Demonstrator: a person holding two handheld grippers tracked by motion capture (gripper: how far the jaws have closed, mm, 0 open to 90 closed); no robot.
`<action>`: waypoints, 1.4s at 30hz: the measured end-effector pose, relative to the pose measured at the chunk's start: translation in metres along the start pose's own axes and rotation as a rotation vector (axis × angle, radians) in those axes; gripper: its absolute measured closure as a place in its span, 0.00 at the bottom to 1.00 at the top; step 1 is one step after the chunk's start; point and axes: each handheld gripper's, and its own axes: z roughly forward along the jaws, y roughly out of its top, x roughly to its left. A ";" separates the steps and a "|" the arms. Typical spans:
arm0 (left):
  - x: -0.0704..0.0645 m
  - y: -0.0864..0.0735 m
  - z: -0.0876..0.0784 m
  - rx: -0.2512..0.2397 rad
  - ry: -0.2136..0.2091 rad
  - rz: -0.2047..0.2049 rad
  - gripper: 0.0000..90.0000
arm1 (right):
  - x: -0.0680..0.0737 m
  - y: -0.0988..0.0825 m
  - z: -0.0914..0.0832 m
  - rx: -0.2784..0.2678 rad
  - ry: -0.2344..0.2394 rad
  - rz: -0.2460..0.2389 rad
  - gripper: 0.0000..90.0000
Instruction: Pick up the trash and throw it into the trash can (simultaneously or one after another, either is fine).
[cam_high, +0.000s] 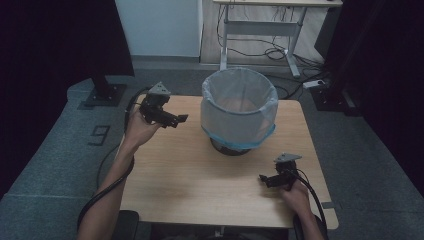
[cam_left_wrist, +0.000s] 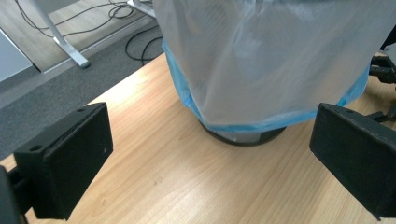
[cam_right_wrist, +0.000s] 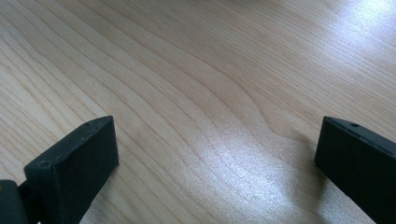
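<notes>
My right claw (cam_high: 270, 179) sits low over bare tabletop (cam_high: 200, 175), jaws apart, while my left claw (cam_high: 170, 117), also gaping, is nearer the bin (cam_high: 239, 107), just beside it.

The left gripper (cam_high: 176, 120) and right gripper (cam_high: 266, 179) are black, each topped by a grey three-cornered plate and trailing a thick black cable. Their fingers (cam_left_wrist: 65, 165) are blocky matte slabs with small screw holes. Forearms are bare.
</notes>
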 end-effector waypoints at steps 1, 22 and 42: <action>0.000 -0.003 0.000 0.000 0.002 -0.001 0.00 | 0.000 0.000 0.000 0.000 0.000 0.000 0.00; 0.004 -0.070 0.013 0.004 -0.003 -0.046 0.00 | 0.000 0.000 0.000 -0.002 -0.001 0.003 0.00; -0.003 -0.133 0.038 0.024 -0.008 -0.081 0.00 | 0.001 0.000 0.000 -0.003 -0.001 0.007 0.00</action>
